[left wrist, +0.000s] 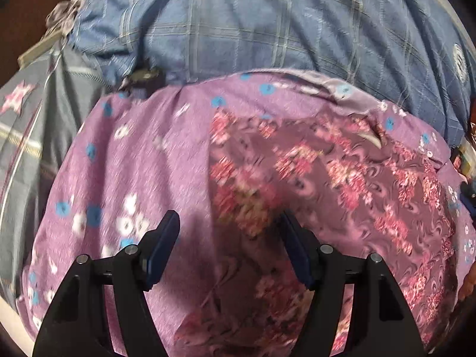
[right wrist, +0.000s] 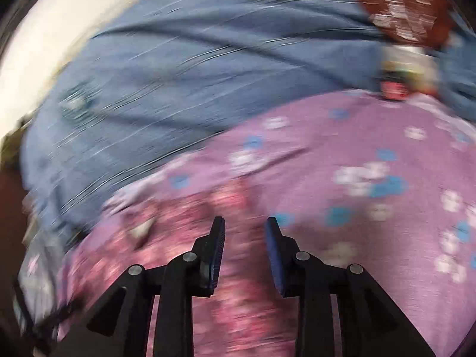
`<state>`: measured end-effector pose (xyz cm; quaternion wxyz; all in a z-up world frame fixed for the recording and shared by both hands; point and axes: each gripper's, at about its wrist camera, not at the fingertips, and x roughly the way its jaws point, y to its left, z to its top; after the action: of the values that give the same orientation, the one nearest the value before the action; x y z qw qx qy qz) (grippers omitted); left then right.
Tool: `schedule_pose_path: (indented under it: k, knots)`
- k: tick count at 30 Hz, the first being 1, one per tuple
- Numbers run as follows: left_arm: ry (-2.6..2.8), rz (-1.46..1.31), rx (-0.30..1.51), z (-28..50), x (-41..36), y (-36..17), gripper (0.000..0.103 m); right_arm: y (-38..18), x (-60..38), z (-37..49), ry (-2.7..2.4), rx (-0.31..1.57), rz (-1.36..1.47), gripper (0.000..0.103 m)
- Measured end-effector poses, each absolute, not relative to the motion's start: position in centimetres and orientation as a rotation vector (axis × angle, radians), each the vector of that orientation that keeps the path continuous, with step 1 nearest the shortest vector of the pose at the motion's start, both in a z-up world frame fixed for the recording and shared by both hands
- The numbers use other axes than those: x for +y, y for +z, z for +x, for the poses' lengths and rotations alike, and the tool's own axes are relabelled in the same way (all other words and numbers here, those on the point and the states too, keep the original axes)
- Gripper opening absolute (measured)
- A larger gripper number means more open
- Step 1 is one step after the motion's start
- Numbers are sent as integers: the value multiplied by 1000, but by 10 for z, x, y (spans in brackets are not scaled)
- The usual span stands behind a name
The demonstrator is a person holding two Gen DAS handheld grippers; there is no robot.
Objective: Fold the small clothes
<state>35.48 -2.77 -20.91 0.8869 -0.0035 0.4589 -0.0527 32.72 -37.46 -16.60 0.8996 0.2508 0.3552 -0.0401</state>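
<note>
Below both cameras, a lilac cloth with blue and white flowers [left wrist: 142, 154] lies spread over a blue checked bedsheet [left wrist: 253, 23]. On top of it sits a darker mauve garment with pink floral print [left wrist: 312, 178], wrinkled, covering the right and lower part of the lilac cloth in the left wrist view; in the right wrist view the same garment [right wrist: 226, 267] fills the lower left, blurred by motion. Left gripper [left wrist: 230, 223]: jaws spread wide, nothing between the blue pads, fingers hanging over the boundary where the mauve garment meets the lilac cloth; whether the tips touch fabric cannot be told. Right gripper [right wrist: 245, 226]: jaws parted by a narrow gap, pads not pressing on anything, the garment's pink print showing through the gap beneath them; released, empty. A grey fabric with a pink star and zip [left wrist: 38, 113] lies at the left of the lilac cloth in the left wrist view, its edge partly under the blue sheet's fold. A small dark object [left wrist: 145, 78] sits at the far edge of the lilac cloth, too blurred to identify. In the right wrist view a small red and white item [right wrist: 398, 74] rests on the blue sheet just beyond the lilac cloth, with a rust-brown patterned cloth [right wrist: 407, 9] behind it. A white edge [right wrist: 44, 44] borders the sheet upper left.
</note>
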Motion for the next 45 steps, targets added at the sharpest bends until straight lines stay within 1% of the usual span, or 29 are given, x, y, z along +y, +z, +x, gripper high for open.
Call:
schedule_pose_path:
  k: [2,4,5,6,7,10,14,16,17,18,23,28,29,34,35,38,39,45]
  knots:
    - [-103,36,988,363,-36,-221,69,-179,-348,340,-22,828,443,26]
    - [-76,63,1037,369,-38,-237,78,-201,-331,354,-15,964,362,24]
    - [-69,34,1023,368,-34,-238,81,-208,-324,355,-27,977,318,25]
    - [-69,21,1024,367,-32,-237,81,-202,-319,353,-31,948,282,28]
    - [-75,14,1038,367,-31,-234,80,-197,-314,352,-11,962,260,30]
    - [-77,16,1030,355,-26,-218,80,-186,-316,337,8,921,293,30]
    - [-95,40,967,316,-17,-190,80,-158,-317,292,64,802,347,32]
    - [-104,46,945,293,-12,-181,80,-144,-315,272,102,749,357,44]
    - [-113,49,942,283,-9,-178,80,-136,-311,260,123,725,357,54]
    - [-125,54,940,268,-6,-175,80,-129,-307,247,139,700,349,58]
    - [-133,65,956,208,20,-179,80,-121,-311,185,132,690,374,65]
    - [-117,54,1020,165,57,-198,80,-144,-347,116,67,797,443,66]
    - [-116,56,1033,155,63,-203,80,-149,-352,103,59,825,454,67]
    - [-170,21,1102,114,75,-226,79,-175,-359,64,55,941,496,67]
    - [-186,27,1114,107,72,-232,76,-180,-357,60,51,977,480,67]
    - [-248,28,1174,97,59,-251,63,-192,-355,52,23,1061,461,68]
    - [-269,23,1193,95,57,-257,61,-196,-356,50,17,1087,467,68]
    - [-253,-27,1325,102,47,-303,60,-221,-367,38,-16,1213,540,68]
